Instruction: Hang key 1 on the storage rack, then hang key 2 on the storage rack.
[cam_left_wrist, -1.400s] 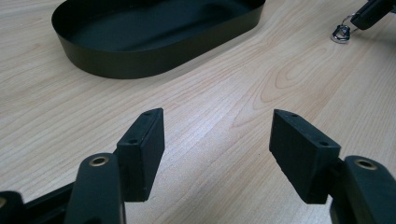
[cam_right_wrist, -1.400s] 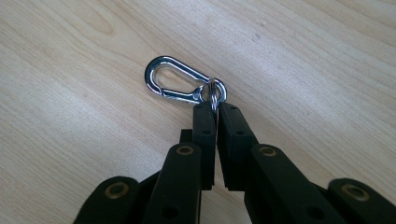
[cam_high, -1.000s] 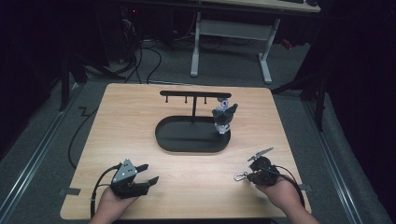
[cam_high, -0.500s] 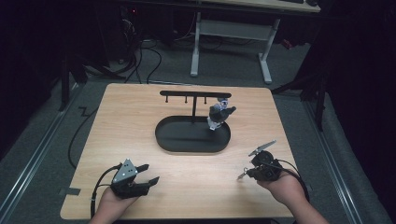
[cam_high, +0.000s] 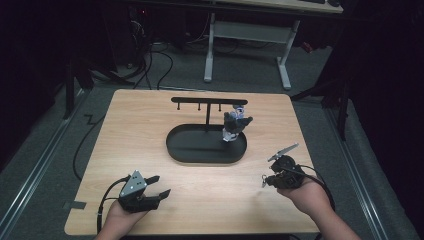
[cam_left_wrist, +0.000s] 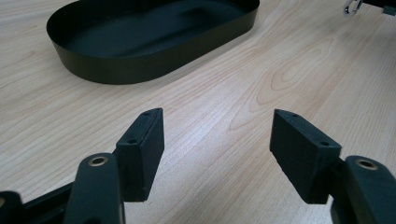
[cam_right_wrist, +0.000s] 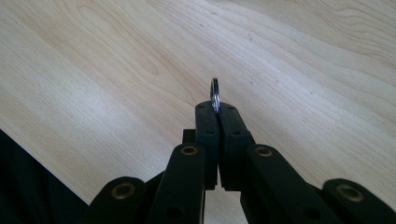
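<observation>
Right claw (cam_right_wrist: 215, 108) is clenched on a metal ring (cam_right_wrist: 215, 95) above the worktop (cam_high: 200, 190); left claw (cam_left_wrist: 217, 140) is released, resting near the black tray (cam_left_wrist: 116, 74).

The high view is dim around the edges, the room nearly black, with light falling from above onto the wooden table (cam_high: 150, 130); detail there is soft and grainy, so the small figure (cam_high: 235, 125) by the black tray (cam_high: 200, 152) is hard to read. Both gripper views are bright and evenly lit; the near black jaws look slightly soft; shadows under them are faint, perhaps diffuse.
</observation>
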